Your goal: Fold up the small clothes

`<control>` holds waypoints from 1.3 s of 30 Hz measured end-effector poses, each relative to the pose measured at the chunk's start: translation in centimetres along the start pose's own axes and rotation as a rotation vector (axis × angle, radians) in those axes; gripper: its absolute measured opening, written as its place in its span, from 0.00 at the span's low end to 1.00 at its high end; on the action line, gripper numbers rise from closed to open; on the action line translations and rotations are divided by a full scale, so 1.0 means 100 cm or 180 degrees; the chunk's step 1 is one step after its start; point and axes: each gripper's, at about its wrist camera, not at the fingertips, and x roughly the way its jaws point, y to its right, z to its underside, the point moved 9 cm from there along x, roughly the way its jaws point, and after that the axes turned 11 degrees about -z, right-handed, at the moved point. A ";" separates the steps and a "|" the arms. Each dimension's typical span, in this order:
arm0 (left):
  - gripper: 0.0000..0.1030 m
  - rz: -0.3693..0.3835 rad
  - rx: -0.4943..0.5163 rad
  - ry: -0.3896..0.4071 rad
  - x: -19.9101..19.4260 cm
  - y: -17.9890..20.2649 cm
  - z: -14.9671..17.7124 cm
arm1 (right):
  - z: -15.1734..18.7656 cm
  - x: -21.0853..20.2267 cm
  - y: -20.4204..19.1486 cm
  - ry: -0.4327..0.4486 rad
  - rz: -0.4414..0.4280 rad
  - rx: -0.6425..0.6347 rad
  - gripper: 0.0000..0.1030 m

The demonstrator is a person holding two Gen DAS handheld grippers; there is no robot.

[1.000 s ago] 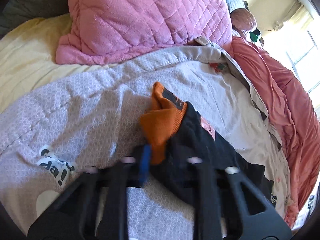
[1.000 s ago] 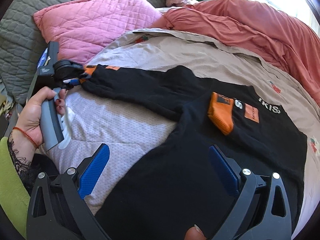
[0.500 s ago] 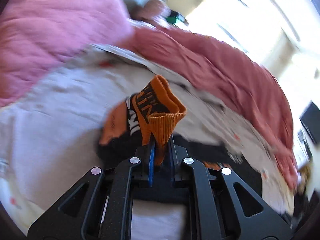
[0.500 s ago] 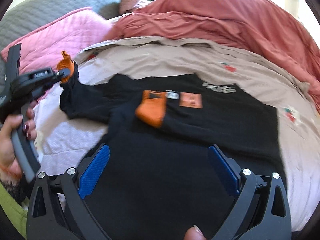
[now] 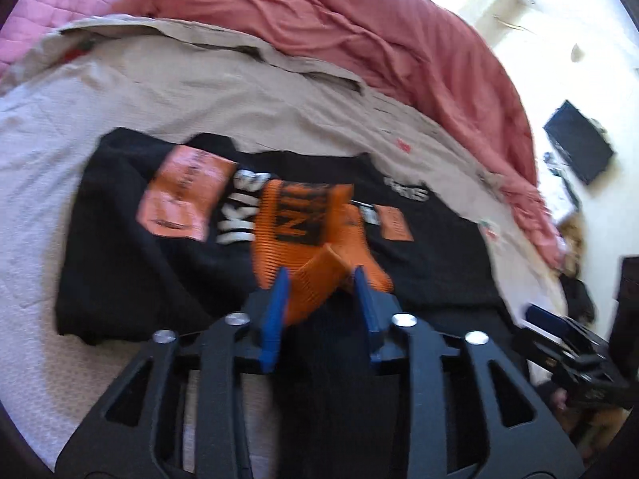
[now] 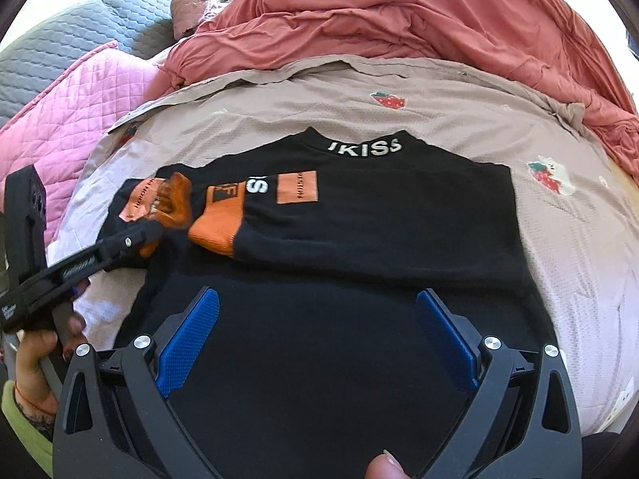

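A small black sweater [image 6: 359, 239] with orange cuffs and white "IKISS" lettering lies flat on the bed, both sleeves folded across its chest. My left gripper [image 5: 319, 279] is over the chest, its blue pads parted with the orange left cuff [image 5: 307, 235] between them; the jaws look partly open around it. From the right wrist view the left gripper [image 6: 155, 231] sits at the sweater's left side by that cuff [image 6: 175, 199]. The other cuff [image 6: 217, 221] lies next to it. My right gripper [image 6: 319, 319] is wide open and empty above the sweater's lower body.
The sweater lies on a beige strawberry-print sheet [image 6: 439, 92]. A rumpled salmon duvet [image 6: 419, 20] is piled behind it. A pink quilted pillow [image 6: 72, 95] and a grey quilt [image 6: 80, 32] lie at the left. A dark screen [image 5: 579, 151] stands on the far wall.
My left gripper carried the orange cuff from the left, across onto the sweater's chest, folding the sleeve over. Its jaws have parted from tightly shut. The right gripper stayed open.
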 end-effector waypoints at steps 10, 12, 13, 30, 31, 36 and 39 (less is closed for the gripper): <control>0.31 -0.0439 -0.0240 0.0329 -0.030 -0.048 -0.026 | -0.036 0.029 -0.042 -0.0089 -0.0295 -0.0019 0.96; 0.31 -0.0765 -0.0305 0.0344 -0.033 -0.074 -0.028 | -0.037 0.040 -0.058 -0.0181 -0.0450 0.0001 0.96; 0.31 -0.0875 -0.0332 0.0350 -0.035 -0.085 -0.028 | -0.035 0.047 -0.069 -0.0237 -0.0561 0.0031 0.96; 0.44 -0.1065 -0.0657 0.0231 -0.025 -0.134 -0.028 | -0.026 0.136 -0.112 -0.0591 -0.1128 0.1252 0.47; 0.44 -0.1044 -0.0675 0.0222 -0.024 -0.135 -0.027 | -0.030 0.137 -0.115 -0.0549 -0.1137 0.1240 0.42; 0.44 -0.0993 -0.0748 0.0230 -0.024 -0.138 -0.028 | -0.047 0.131 -0.130 -0.0353 -0.1139 0.0872 0.23; 0.44 -0.0929 -0.0773 0.0249 -0.026 -0.138 -0.028 | -0.060 0.119 -0.135 -0.0208 -0.1165 0.0629 0.22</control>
